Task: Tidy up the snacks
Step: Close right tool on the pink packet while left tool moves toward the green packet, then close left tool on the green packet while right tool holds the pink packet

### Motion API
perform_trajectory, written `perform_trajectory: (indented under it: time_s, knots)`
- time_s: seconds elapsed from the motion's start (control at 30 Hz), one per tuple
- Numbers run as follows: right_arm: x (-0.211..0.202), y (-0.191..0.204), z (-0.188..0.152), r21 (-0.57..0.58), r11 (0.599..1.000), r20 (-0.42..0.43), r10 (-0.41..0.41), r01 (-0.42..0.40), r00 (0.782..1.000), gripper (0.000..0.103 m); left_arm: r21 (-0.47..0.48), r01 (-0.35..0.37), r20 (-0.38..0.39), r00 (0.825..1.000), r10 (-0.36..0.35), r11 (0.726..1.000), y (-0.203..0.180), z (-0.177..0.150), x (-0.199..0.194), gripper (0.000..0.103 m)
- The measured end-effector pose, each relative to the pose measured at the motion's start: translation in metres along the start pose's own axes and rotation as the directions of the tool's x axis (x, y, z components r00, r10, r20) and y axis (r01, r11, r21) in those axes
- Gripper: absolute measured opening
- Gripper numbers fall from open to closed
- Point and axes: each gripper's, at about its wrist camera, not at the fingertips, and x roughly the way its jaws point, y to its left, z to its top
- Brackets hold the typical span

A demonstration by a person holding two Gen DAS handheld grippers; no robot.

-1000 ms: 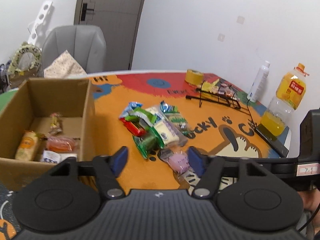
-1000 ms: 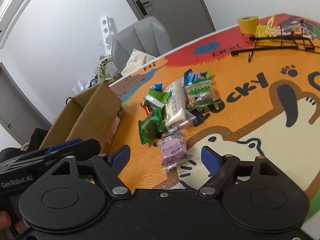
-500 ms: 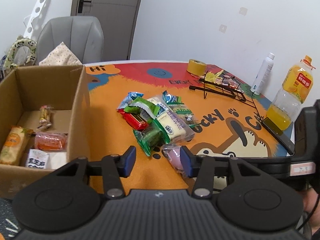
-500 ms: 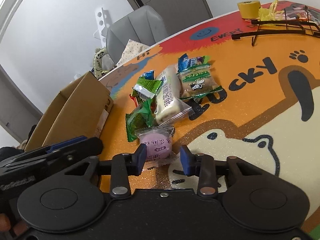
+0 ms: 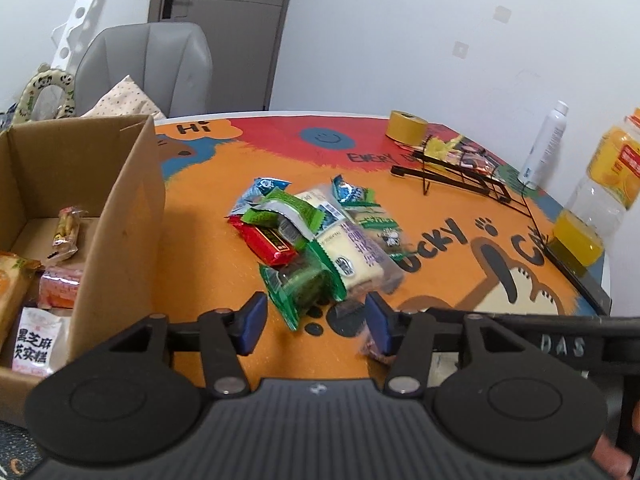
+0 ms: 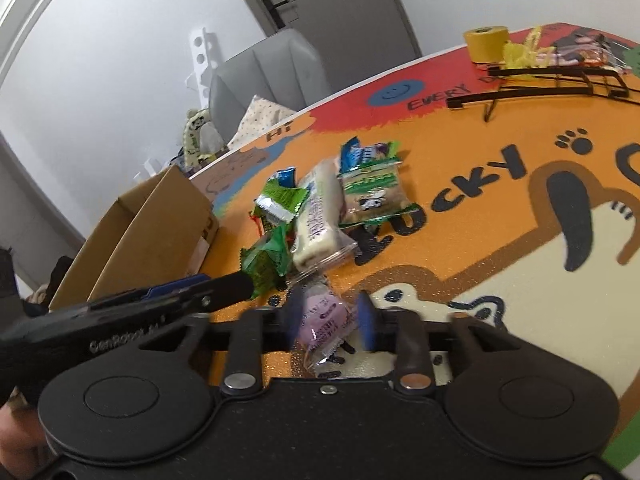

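A pile of snack packets (image 5: 312,236) (image 6: 320,208) lies on the orange cartoon mat. Left of it stands an open cardboard box (image 5: 120,220) (image 6: 152,232) holding several snacks. My left gripper (image 5: 316,322) hovers at the near edge of the pile, its jaws opening. A green packet (image 5: 300,288) lies just in front of its fingertips, untouched. My right gripper (image 6: 329,318) is also opening, and a pink round packet (image 6: 322,316) sits between its blue pads, with no clear press on it. In the right wrist view the left gripper (image 6: 160,300) reaches in from the left.
At the far side of the table are a yellow tape roll (image 5: 406,128) and a black wire rack (image 5: 460,172). A white spray bottle (image 5: 544,144) and a juice bottle (image 5: 600,184) stand at the right edge. A grey chair (image 5: 148,68) is behind the box.
The left gripper came forward and down to the pile; its jaws narrowed, then widened. The right jaws closed from wide, then reopened partly, and the pink packet now sits between them.
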Motion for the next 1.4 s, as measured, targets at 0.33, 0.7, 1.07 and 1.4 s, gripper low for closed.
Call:
perform_trajectory:
  time_s: [0.33, 0.7, 1.07, 1.4]
  knots:
    - [0.021, 0.001, -0.005, -0.061, 0.998, -0.001, 0.005, -0.005, 1.0, 0.069, -0.021, -0.072, 0.021, 0.997, 0.072, 0.997, 0.01, 0.002, 0.001, 0.059]
    - [0.017, -0.005, -0.004, -0.117, 0.993, -0.016, -0.019, 0.017, 1.0, 0.034, -0.037, -0.069, 0.027, 0.997, 0.07, 0.997, -0.003, 0.004, 0.022, 0.075]
    - [0.011, -0.022, -0.002, -0.088, 0.994, 0.014, -0.057, 0.058, 0.998, 0.035, -0.075, -0.103, 0.071, 0.992, 0.108, 0.992, -0.003, 0.004, 0.037, 0.071]
    - [0.009, -0.002, -0.01, -0.188, 0.975, 0.011, -0.121, 0.121, 0.993, 0.039, -0.14, -0.033, 0.036, 0.999, 0.039, 0.99, 0.012, -0.004, 0.029, 0.037]
